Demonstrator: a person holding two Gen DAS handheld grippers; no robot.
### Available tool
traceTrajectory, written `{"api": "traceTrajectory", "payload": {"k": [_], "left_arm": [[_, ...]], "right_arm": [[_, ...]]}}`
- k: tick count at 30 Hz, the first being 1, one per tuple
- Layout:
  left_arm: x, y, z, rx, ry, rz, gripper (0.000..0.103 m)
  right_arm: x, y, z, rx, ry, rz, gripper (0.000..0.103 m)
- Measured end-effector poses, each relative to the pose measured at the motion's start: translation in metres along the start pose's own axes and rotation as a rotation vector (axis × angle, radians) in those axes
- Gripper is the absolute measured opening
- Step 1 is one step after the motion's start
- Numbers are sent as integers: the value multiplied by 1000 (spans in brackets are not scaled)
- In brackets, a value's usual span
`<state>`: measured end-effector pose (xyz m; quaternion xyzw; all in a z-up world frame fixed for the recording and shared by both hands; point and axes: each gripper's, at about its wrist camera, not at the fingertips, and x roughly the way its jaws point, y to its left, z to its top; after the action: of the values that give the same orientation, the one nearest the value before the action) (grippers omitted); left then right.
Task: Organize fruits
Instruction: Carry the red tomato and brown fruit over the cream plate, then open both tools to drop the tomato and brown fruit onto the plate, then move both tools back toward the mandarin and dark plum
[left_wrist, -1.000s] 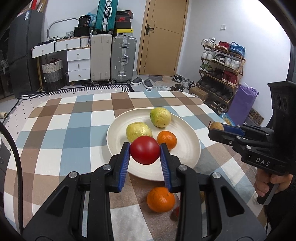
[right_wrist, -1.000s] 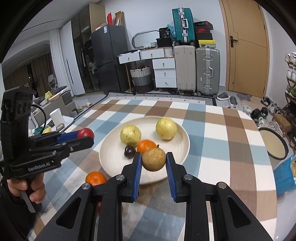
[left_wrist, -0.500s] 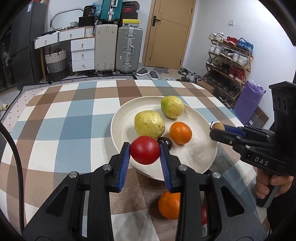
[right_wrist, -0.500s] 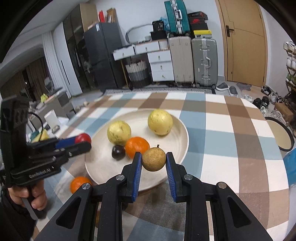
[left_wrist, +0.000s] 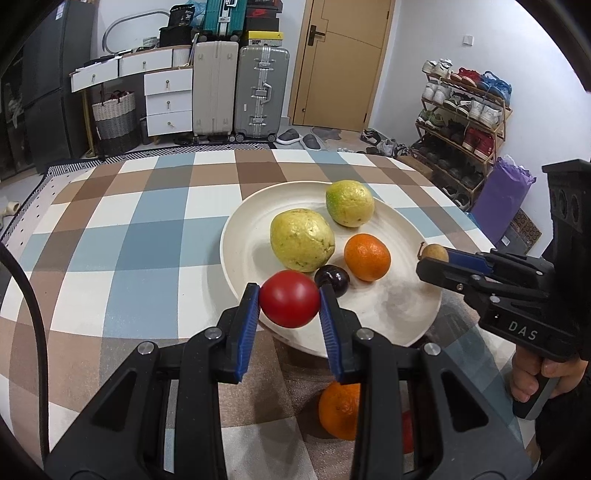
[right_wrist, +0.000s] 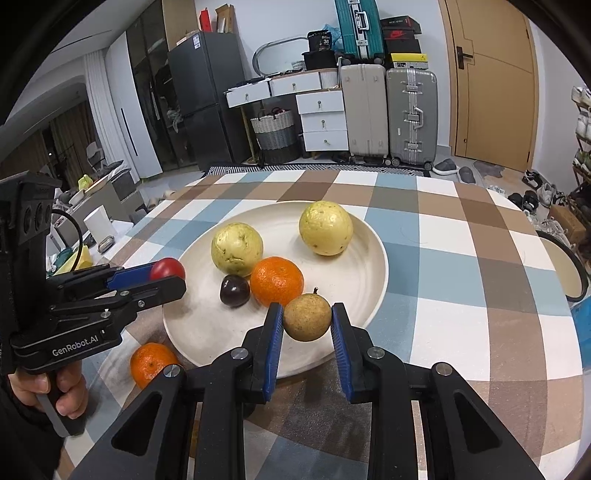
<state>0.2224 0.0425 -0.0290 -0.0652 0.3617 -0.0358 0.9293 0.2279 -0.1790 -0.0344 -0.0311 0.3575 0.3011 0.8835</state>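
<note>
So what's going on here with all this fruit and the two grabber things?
A person is gathering fruit onto a white plate, one handheld gripper in each hand. The left gripper clamps a red fruit and the right gripper a brown fruit, both over the plate's near edge. Two yellow-green fruits, an orange and a dark fruit already lie on it; another orange waits on the tablecloth.

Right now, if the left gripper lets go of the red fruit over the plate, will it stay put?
Probably not at once. The red fruit looks round and smooth, so it will likely roll. The plate dishes gently, so its rim should contain it. It may bump the dark fruit just behind it; the left gripper should release low.
</note>
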Motion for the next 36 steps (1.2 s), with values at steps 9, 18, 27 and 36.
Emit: {"api": "traceTrajectory", "payload": {"k": [9, 18, 27, 36], "left_arm": [[0, 4, 0, -15, -8, 19, 29], [-8, 6, 2, -29, -40, 34, 30], [-15, 8, 1, -37, -41, 36, 60], [-27, 7, -3, -37, -43, 52, 100]], "right_arm": [[-5, -3, 2, 11, -41, -31, 39], [-14, 0, -2, -12, -64, -39, 74], [-17, 0, -5, -21, -69, -49, 87], [-18, 4, -9, -40, -49, -51, 101]]}}
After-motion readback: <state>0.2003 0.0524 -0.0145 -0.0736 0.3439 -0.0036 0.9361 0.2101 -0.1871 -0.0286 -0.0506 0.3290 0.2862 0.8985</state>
